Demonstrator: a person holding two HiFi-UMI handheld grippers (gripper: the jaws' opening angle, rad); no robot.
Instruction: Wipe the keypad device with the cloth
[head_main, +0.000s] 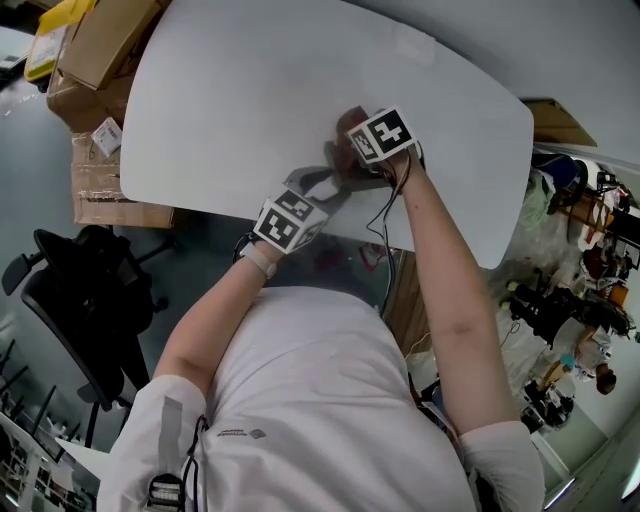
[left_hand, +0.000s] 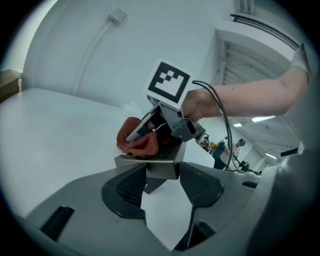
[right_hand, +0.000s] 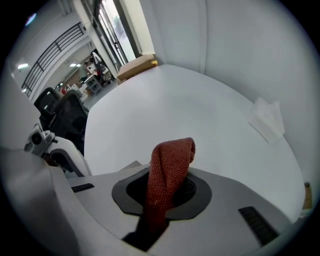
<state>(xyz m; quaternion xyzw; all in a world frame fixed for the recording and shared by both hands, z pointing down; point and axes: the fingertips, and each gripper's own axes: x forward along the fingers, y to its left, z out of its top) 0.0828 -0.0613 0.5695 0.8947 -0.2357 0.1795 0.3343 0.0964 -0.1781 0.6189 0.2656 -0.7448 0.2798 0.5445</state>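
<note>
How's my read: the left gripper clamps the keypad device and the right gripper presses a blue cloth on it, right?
The colour is wrong: the cloth is reddish-brown, as the right gripper view shows. The left gripper clamps the keypad device and the right gripper presses the cloth on it.

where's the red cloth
The red cloth sits mid left gripper view, pinched by the right gripper atop the keypad device held by the left gripper.

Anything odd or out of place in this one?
Nothing damaged or spilled. The left tool grips the keypad device while the right tool holds the cloth on it. Only a crumpled white scrap lies stray on the table.
</note>
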